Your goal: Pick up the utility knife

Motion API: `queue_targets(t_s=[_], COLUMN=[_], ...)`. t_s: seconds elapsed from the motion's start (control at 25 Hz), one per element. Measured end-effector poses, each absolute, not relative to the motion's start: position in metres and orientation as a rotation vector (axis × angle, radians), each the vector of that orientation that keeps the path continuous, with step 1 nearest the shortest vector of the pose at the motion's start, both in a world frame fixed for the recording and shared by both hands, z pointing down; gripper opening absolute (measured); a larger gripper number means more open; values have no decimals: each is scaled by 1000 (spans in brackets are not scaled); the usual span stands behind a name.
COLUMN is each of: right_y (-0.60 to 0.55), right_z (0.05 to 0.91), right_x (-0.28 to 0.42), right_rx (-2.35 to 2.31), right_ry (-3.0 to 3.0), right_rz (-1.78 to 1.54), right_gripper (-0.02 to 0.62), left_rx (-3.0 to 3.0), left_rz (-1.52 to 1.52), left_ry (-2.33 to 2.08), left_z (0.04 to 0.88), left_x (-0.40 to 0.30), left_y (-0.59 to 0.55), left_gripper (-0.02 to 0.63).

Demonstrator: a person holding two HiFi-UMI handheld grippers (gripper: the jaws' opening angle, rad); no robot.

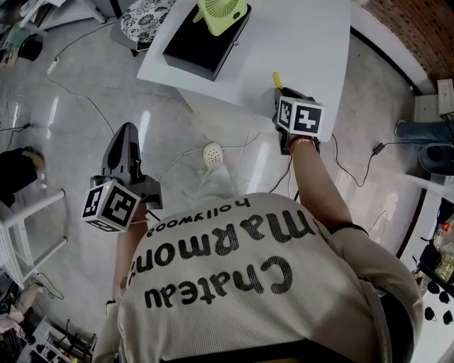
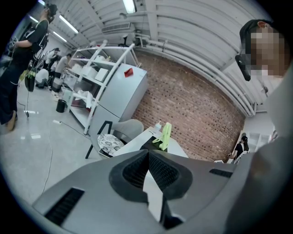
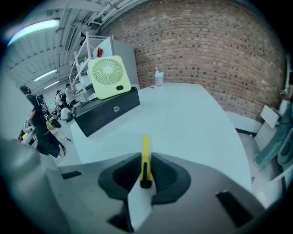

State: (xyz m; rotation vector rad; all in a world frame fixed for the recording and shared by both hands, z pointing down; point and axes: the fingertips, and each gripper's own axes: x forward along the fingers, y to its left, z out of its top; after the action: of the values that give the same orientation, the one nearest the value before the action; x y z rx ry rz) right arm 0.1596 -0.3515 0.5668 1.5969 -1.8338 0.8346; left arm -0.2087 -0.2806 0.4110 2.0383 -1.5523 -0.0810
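The utility knife (image 3: 145, 155) is yellow with a dark butt end and lies on the white table (image 3: 192, 119) near its front edge. My right gripper (image 3: 145, 171) has its jaws closed against both sides of the knife's rear part. In the head view the knife's yellow tip (image 1: 277, 79) pokes out beyond the right gripper (image 1: 282, 92) at the table edge. My left gripper (image 1: 126, 135) hangs over the floor to the left, apart from the table. Its jaws meet at the tips with nothing between them (image 2: 148, 153).
A black box (image 1: 206, 42) with a green fan (image 1: 221, 14) on top stands at the table's far left. A small bottle (image 3: 159, 77) is at the far edge. A patterned chair (image 2: 110, 142) stands beside the table. Cables and a white round object (image 1: 212, 153) lie on the floor.
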Motion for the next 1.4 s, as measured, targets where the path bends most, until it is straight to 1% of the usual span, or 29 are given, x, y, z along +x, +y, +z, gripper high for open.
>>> queue_targets(t_s=[0.8, 1.4], right_y=[-321, -287], right_z=[561, 539], right_x=[144, 115], right_rx=[1569, 1507], right_ry=[-1846, -1927], right_rz=[875, 849], right_gripper=[67, 67], left_rx=[2075, 2126], left_rz=[-114, -158], left_ry=[-1517, -1477], left_z=[400, 383], left_x=[-198, -176], left_y=[-265, -238], left_gripper=[0, 0])
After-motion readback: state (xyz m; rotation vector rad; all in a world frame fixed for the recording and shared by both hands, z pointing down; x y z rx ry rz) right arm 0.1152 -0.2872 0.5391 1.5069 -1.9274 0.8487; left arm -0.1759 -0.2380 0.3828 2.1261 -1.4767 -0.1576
